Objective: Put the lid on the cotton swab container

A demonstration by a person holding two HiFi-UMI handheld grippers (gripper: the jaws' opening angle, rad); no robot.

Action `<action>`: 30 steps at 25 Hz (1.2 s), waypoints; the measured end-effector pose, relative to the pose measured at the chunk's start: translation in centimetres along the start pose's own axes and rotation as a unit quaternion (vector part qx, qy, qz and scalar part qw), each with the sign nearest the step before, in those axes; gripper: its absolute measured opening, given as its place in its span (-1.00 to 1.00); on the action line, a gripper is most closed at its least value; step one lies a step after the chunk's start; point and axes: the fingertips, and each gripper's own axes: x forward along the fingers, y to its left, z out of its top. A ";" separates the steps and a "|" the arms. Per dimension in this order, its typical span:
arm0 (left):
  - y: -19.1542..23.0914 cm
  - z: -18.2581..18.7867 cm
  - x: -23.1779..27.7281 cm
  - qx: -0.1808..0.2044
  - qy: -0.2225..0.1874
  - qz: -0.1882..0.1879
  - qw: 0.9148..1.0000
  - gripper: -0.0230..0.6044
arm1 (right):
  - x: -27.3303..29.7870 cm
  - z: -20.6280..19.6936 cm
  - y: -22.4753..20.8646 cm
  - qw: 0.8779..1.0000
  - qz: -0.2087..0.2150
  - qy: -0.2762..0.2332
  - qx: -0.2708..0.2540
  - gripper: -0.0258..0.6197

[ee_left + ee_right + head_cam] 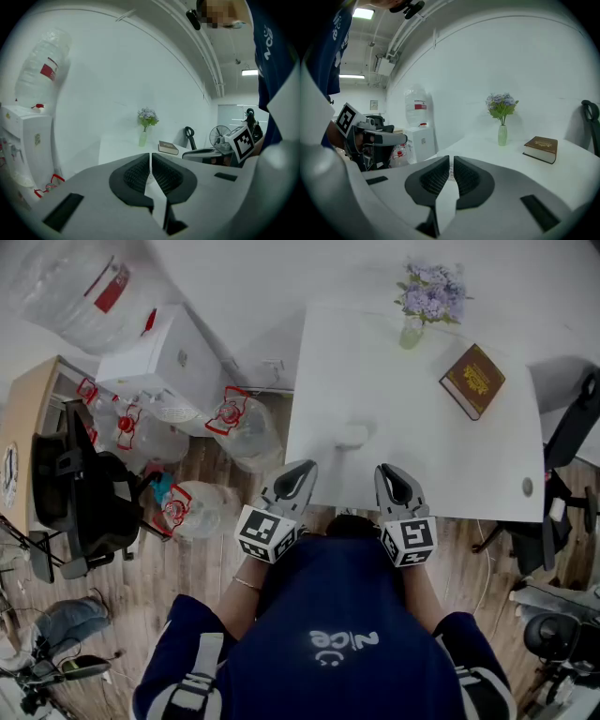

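White table [469, 460] with book [472, 381], flower vase [412, 331]; left tool [306, 468], right tool [385, 471] closed, empty

table [422, 446]: white
book [472, 381]: brown, gold ornament
flowers [431, 289]: lilac
vase [411, 332]: pale green
shirt [328, 615]: navy, white print
left gripper [306, 467]: grey, black pads
right gripper [386, 470]: grey, black-and-white marker cube

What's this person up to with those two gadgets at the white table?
A person stands at a white table with a gripper in each hand. The left gripper and the right gripper are both shut and empty, held near the table's near edge. A small white object lies just ahead of them, too pale to identify. A book and a vase of flowers stand further back. Nothing is being handled yet.
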 end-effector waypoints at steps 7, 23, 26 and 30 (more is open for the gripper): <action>-0.3 0.1 0.4 0.007 0.008 -0.007 1.000 -0.86 | -0.1 0.3 -0.4 1.000 0.000 -0.003 -0.001 -0.75; -3.4 -1.3 0.7 0.030 0.038 -0.037 0.998 -0.87 | -1.2 0.1 -0.5 1.000 0.000 0.000 -0.012 -0.75; -3.8 -1.6 0.7 0.033 0.041 -0.039 0.998 -0.86 | -1.4 0.1 -0.5 1.000 0.002 -0.001 -0.016 -0.75; -4.1 -1.9 0.8 0.036 0.045 -0.039 0.998 -0.86 | -1.4 0.3 -0.7 1.000 0.003 -0.004 -0.017 -0.75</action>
